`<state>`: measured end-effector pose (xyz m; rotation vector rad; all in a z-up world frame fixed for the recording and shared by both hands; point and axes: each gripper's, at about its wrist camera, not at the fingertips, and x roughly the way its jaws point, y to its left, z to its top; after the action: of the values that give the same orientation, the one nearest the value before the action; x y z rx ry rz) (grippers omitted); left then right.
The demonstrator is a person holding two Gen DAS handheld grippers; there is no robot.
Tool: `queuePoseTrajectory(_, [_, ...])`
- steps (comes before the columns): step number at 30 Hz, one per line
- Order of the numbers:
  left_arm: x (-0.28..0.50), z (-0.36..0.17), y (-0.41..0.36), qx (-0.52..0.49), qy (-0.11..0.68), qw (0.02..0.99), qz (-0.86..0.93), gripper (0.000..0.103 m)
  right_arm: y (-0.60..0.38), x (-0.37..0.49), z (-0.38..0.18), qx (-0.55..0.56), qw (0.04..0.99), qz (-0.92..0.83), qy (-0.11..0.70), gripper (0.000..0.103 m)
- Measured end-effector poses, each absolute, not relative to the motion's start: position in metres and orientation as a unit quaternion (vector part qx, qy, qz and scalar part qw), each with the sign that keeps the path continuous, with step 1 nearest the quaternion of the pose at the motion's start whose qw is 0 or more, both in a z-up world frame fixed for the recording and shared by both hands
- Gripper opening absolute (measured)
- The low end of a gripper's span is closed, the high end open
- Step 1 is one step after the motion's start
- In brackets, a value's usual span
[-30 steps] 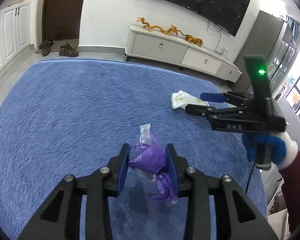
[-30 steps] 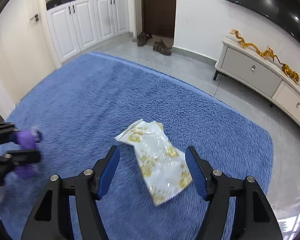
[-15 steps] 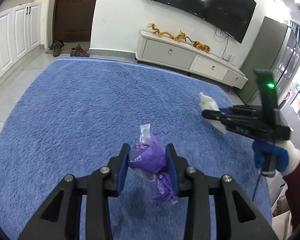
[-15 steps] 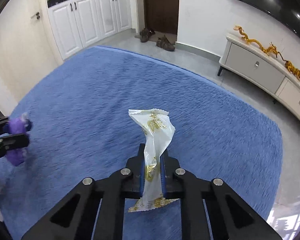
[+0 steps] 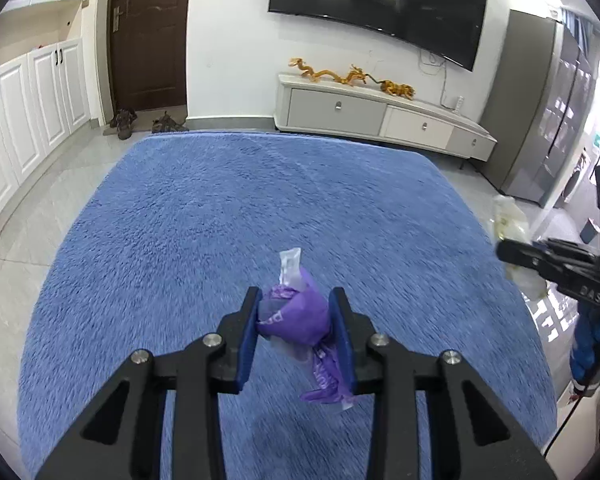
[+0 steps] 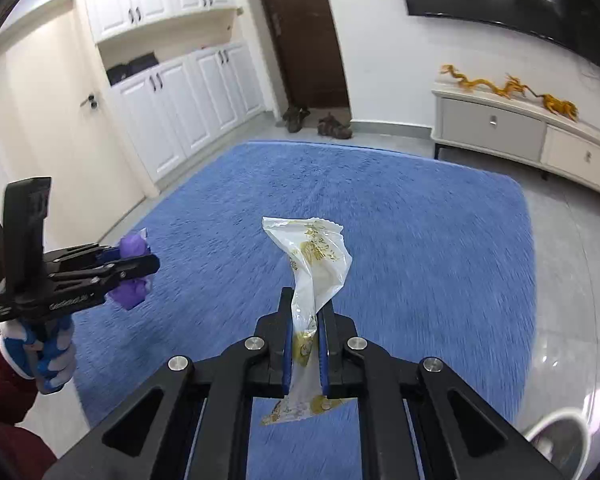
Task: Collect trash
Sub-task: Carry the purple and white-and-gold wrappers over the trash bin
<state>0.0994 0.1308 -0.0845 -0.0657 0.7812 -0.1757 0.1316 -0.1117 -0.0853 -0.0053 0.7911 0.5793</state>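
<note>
Blue rug [image 5: 228,216] below both grippers.
Left gripper [image 5: 296,320] clamps crumpled purple wrapper [image 5: 296,316]; right gripper [image 6: 305,344] pinches white wrapper [image 6: 316,264], long axis upright.

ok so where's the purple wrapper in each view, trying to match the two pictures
Left wrist view: the purple wrapper sits low in the centre, pinched between the left gripper's blue pads, above the blue rug.
Right wrist view: the same purple wrapper is at the left edge, halfway down, in the left gripper seen side-on.
Shared landmark: the gold dragon ornament on the white TV cabinet.
</note>
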Motion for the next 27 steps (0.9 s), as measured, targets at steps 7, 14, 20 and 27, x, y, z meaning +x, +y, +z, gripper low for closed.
queuePoseTrajectory(7, [0.064,-0.063,0.091,0.006,0.365,0.923,-0.118,0.032,-0.168,0.064,-0.075,0.038,0.904,0.222,0.363,0.01])
queuePoseTrajectory(14, [0.061,-0.051,0.006,0.054,0.374,0.904,-0.2,0.032,-0.256,0.01,-0.079,0.092,0.924,0.132,0.347,0.01])
queuePoseTrajectory(20, [0.075,-0.057,-0.093,0.117,0.391,0.872,-0.269,0.032,-0.341,-0.019,-0.114,0.152,0.924,0.042,0.349,0.01])
queuePoseTrajectory(27, [0.114,-0.079,-0.246,0.173,0.415,0.824,-0.344,0.033,-0.426,-0.015,-0.177,0.221,0.9,-0.035,0.373,0.011])
